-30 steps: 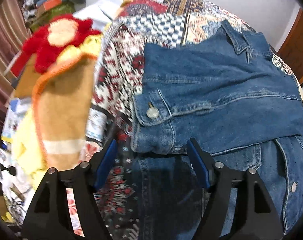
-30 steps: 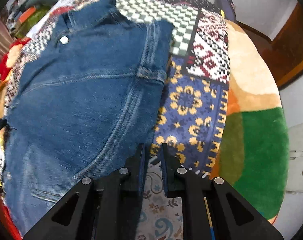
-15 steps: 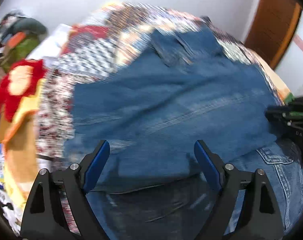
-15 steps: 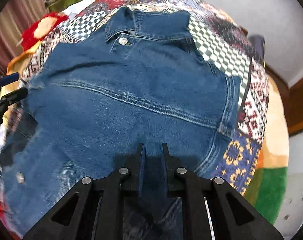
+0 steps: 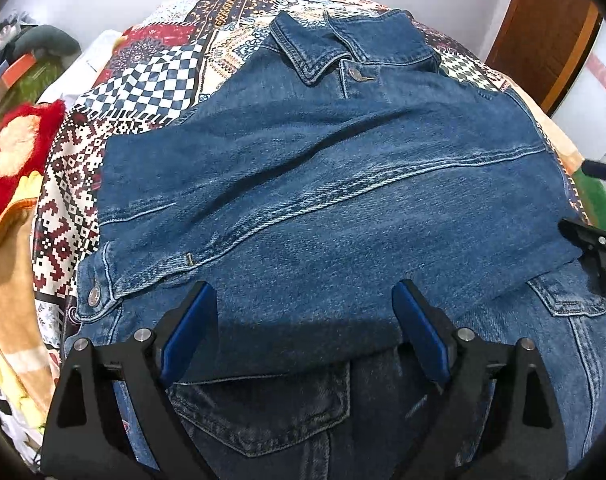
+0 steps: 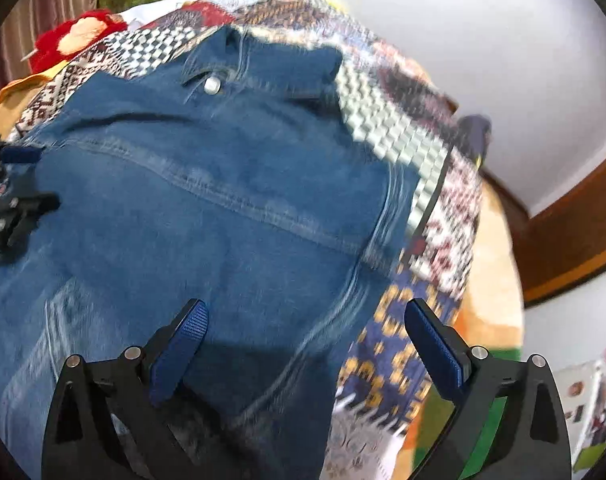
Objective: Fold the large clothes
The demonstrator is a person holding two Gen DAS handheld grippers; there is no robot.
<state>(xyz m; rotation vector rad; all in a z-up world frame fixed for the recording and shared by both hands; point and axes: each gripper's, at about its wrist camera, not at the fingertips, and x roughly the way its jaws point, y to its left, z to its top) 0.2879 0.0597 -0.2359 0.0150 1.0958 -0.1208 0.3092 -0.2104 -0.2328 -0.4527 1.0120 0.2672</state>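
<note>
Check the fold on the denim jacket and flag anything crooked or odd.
The jacket is folded askew: its folded edge runs diagonally, and one buttoned cuff pokes out at the lower left corner. Both sleeves are folded across the body. The left gripper and right gripper are open, holding nothing.

Both views are brightly, evenly lit, with fisheye bending and dark corners. The right wrist view is motion-blurred; the left is sharp.

no readable text, labels or numbers anywhere
</note>
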